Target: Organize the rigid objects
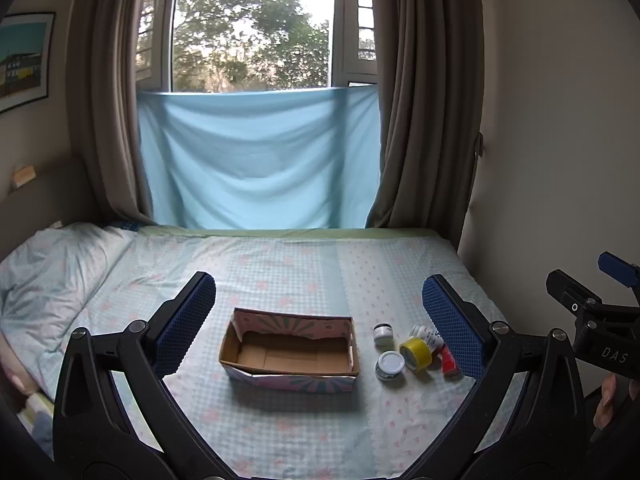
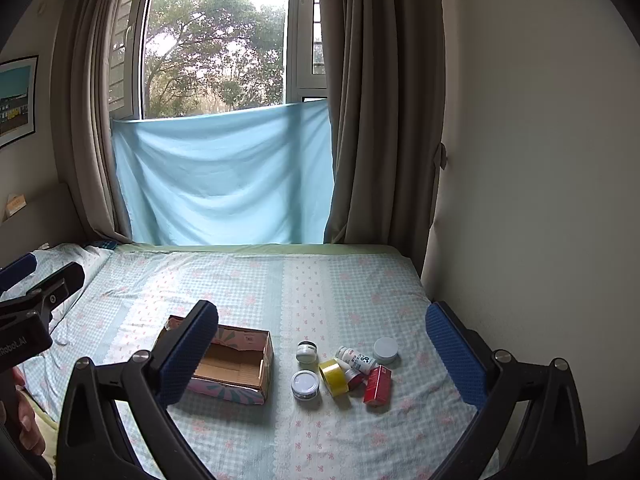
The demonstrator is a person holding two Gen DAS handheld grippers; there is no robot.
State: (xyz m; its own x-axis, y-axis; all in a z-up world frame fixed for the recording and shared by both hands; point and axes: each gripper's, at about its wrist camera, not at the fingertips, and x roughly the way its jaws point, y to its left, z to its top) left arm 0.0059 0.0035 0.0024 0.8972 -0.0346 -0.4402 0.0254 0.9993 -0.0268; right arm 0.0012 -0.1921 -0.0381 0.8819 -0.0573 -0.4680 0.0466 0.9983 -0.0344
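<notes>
An open, empty cardboard box sits on the bed. To its right lies a cluster of small items: a dark-lidded jar, a white-lidded tin, a yellow tape roll, a white bottle lying down, a red box and a white round lid. My left gripper is open and empty, held above the box. My right gripper is open and empty, held above the cluster.
The bed has a light checked sheet, with a pillow at the left. A blue cloth hangs under the window between brown curtains. A wall borders the bed's right side.
</notes>
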